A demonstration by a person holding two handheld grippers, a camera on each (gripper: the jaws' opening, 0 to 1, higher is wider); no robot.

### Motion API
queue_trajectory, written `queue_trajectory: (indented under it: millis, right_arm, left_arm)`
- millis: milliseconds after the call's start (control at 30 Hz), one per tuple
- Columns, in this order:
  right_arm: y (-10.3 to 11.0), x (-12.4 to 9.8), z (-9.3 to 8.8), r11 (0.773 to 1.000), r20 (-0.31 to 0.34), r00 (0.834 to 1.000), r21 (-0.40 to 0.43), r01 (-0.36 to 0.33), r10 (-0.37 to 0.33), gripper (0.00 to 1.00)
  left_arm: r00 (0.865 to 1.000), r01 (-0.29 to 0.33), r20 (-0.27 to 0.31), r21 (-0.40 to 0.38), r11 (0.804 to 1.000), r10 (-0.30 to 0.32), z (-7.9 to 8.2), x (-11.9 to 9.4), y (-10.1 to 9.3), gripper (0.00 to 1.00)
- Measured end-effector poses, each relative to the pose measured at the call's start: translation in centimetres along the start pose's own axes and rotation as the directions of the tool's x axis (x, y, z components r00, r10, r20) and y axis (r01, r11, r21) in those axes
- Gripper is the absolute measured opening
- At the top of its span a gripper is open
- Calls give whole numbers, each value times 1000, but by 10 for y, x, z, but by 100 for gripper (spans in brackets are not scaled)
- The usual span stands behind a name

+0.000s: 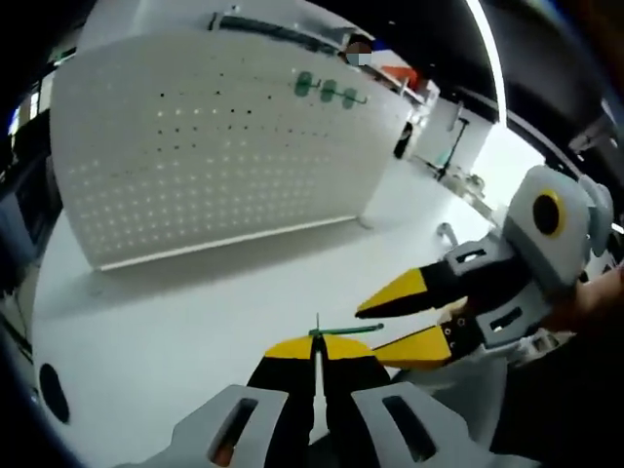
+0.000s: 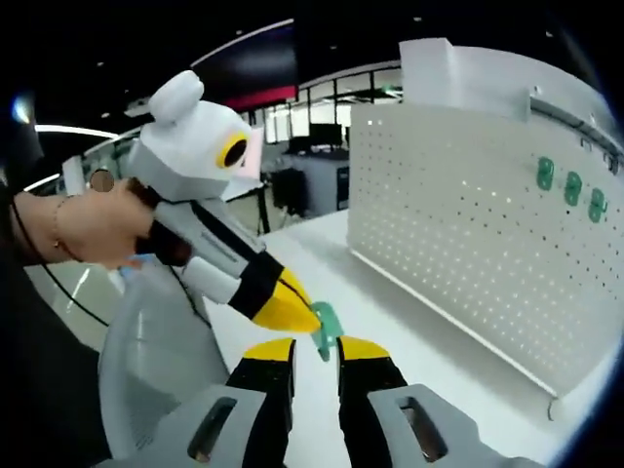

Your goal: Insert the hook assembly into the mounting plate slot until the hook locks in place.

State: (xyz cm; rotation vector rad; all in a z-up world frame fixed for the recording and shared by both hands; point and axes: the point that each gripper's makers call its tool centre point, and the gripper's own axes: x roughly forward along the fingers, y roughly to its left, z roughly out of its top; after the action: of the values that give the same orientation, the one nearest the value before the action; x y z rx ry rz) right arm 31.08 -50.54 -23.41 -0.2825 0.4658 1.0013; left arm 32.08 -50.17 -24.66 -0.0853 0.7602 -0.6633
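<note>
The left gripper (image 1: 317,343) is clamping its jaws together on the green hook assembly (image 1: 343,331), which is lying thin and flat across the yellow tips. The right gripper (image 2: 315,346) is standing with its jaws apart beside the hook assembly, maybe ready to take it, though the contact is unclear. The step in hand is still carrying; the next move is calling for lining the piece up with a slot in the white mounting plate (image 1: 214,156), well apart, where three green hooks (image 1: 327,91) are already hanging.

Left gripper (image 2: 310,322) pinches the green hook (image 2: 327,330) — right gripper (image 2: 317,349) fingers parted beside it.
</note>
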Motion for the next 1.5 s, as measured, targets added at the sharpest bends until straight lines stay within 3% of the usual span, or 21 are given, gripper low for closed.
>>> queue_trajectory:
  millis: [367, 667, 867, 967, 1067, 1300, 1500]
  right_arm:
    - [-5, -2, -10, 999, -30, 999, -30, 14, -15, 4]
    - [-10, -5, -4, 998, 7, 1000, -49, 26, -26, 1]
    - [-14, -6, 0, 998, 25, 999, 55, 31, -33, 0]
    - [-16, -7, 3, 995, 38, 999, 91, 34, -38, 0]
    - [-17, -8, 3, 994, 41, 998, 101, 39, -43, 0]
    - [-30, -15, 3, 984, 52, 996, 169, 64, -73, 0]
    - [-39, -20, 12, 968, 88, 992, 242, 65, -89, 0]
  left_arm:
    - [999, 39, -7, -8, 999, -40, 0, 3, -10, 1]
    - [999, 45, 8, -31, 999, -45, 4, 2, -12, 1]
    - [999, 39, 35, 3, 999, -39, 10, 0, -12, 1]
    - [998, 16, 65, 133, 991, -25, 17, 1, -12, 2]
    - [997, -27, 69, 189, 982, 14, 20, 1, -11, 5]
    - [995, -63, 85, 180, 982, 48, 22, -1, -1, 25]
    - [996, -52, 85, 189, 981, 36, 19, 2, -5, 23]
